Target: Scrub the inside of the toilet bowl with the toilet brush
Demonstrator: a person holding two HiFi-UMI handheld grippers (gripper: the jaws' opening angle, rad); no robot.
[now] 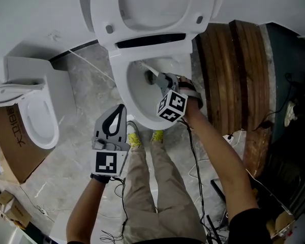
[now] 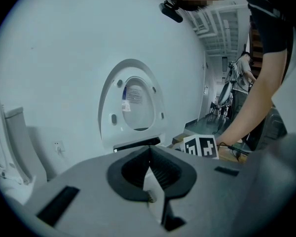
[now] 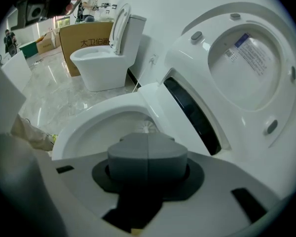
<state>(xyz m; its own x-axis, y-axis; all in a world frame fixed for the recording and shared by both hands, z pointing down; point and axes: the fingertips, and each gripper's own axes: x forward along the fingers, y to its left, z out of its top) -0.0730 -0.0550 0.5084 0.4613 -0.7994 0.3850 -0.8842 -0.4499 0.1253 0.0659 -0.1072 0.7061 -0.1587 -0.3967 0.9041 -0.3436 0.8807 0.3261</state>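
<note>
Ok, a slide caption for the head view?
Right claw holds the toilet brush inside the toilet bowl; left claw hangs shut, empty.

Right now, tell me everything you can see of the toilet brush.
Only the head of the toilet brush shows: a small round tuft of white bristles fanning outward, plastic by the look, poking out just past the shut jaws of the right gripper. It sits inside the toilet bowl, near the white inner wall; whether it touches the wall cannot be told. Its handle is hidden by the jaws.

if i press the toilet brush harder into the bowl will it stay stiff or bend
The toilet brush has fine splayed bristles, likely to flex. Held by the right claw alone, it seems light. The glossy bowl may let it skid.
</note>
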